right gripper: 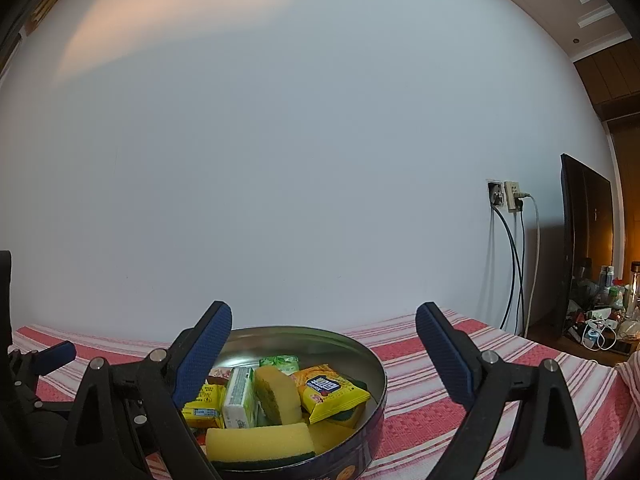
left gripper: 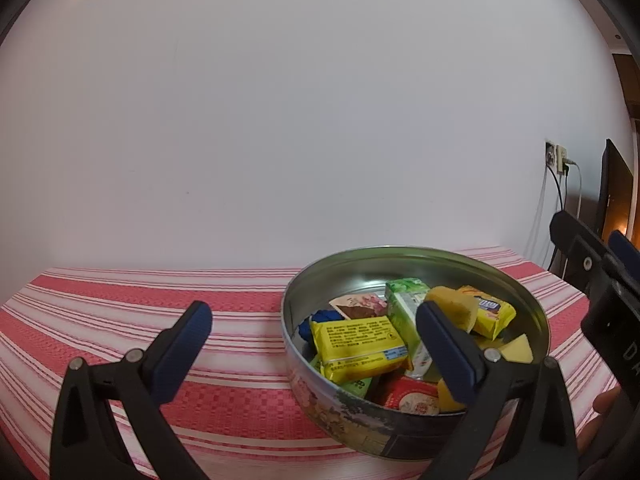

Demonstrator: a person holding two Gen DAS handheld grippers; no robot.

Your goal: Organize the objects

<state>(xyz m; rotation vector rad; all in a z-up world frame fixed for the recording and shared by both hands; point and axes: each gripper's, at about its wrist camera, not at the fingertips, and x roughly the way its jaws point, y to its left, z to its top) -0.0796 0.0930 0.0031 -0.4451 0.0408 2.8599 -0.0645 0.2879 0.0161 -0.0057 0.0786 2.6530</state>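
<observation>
Upright round tin [left gripper: 416,432], mouth skyward.

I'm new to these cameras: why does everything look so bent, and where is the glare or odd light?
Left wrist view: fisheye lens bows the striped tablecloth and darkens the corners; the round tin shows soft reflections inside. Right wrist view: same bending, a warm light patch on the wall, orange glow at far right.

Letters "DA" white on black body of right tongs [left gripper: 632,354]. Print on yellow snack packet [left gripper: 358,342] and orange packet [right gripper: 332,394] too small to read.
</observation>
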